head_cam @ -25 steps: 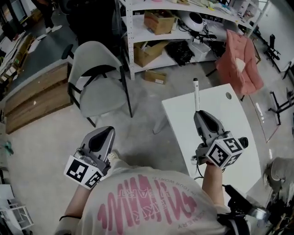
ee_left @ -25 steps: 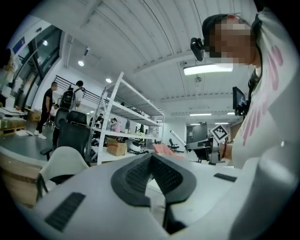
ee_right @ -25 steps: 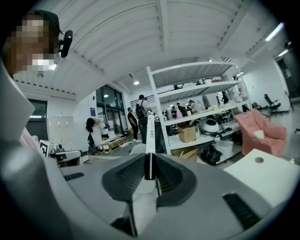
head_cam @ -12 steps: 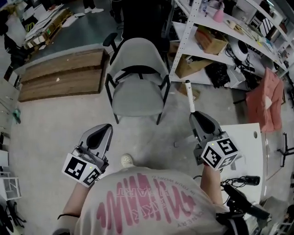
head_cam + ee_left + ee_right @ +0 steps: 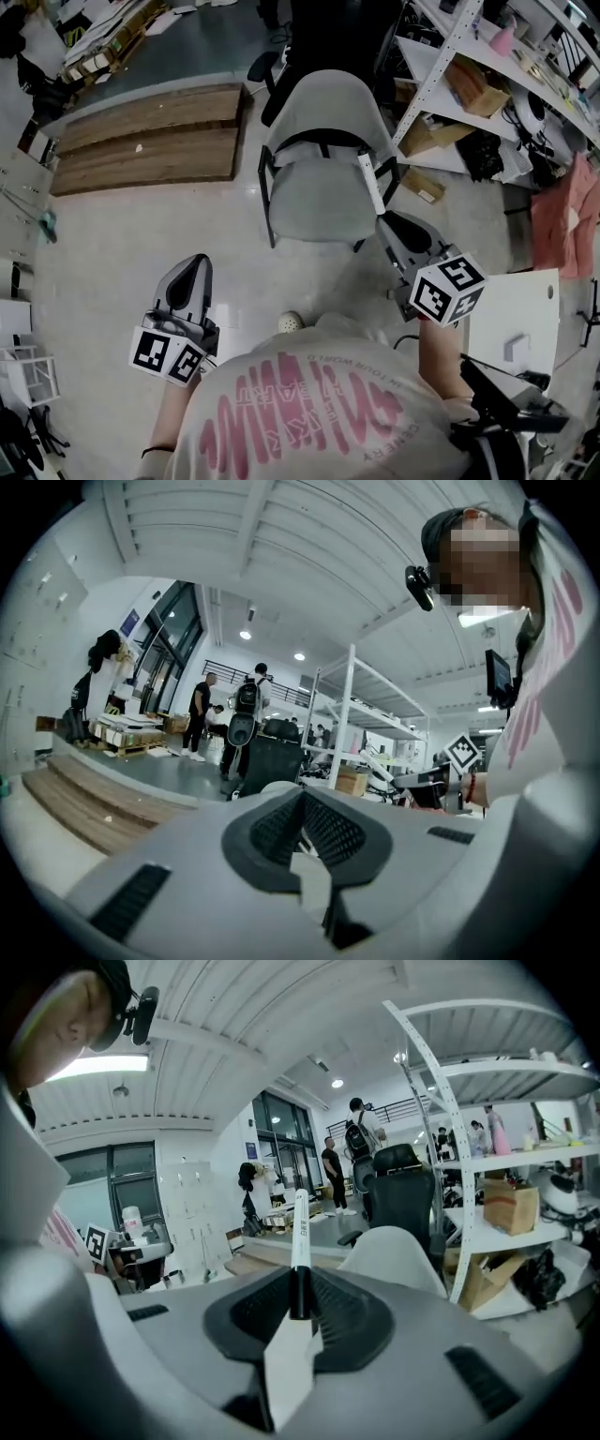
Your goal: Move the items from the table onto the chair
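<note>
Bright, even indoor light from ceiling lamps (image 5: 246, 635); soft shadows; gripper views strongly fisheye, dark corners, foreground blurred; head view fairly sharp

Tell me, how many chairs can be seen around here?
2. A grey chair stands just ahead of the person, and a black office chair stands behind it, by the shelving. More may be hidden among the clutter.

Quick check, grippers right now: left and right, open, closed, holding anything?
Left gripper: closed, empty.
Right gripper: closed on a white marker.
</note>
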`<action>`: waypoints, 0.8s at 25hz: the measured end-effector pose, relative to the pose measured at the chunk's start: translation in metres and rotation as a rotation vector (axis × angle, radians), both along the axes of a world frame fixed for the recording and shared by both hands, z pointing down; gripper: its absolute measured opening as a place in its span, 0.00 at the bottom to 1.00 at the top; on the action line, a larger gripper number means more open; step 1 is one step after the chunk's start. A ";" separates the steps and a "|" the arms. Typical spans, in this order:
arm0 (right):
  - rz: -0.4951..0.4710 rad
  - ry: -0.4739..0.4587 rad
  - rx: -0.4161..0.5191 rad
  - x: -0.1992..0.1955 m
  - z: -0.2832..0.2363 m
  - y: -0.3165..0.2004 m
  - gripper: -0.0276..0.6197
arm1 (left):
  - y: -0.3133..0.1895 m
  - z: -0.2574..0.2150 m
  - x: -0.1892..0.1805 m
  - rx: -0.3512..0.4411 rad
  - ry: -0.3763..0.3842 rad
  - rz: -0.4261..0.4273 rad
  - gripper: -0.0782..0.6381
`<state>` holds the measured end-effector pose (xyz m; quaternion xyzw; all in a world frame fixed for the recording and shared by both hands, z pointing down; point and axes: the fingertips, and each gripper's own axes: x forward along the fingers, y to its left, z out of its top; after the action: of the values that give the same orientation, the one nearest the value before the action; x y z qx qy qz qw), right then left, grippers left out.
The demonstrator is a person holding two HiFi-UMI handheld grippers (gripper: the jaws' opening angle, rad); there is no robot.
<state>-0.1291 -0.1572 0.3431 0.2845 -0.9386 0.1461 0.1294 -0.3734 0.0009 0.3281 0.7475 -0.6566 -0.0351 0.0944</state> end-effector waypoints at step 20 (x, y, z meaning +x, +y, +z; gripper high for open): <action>-0.010 0.285 -0.343 -0.058 0.213 -0.148 0.16 | -0.057 0.065 -0.071 -0.231 0.076 -0.280 0.12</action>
<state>-0.1873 -0.3055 0.5556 0.2715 -0.8737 0.2613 0.3078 -0.4441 -0.0563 0.3929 0.6310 -0.7499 -0.0006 0.1987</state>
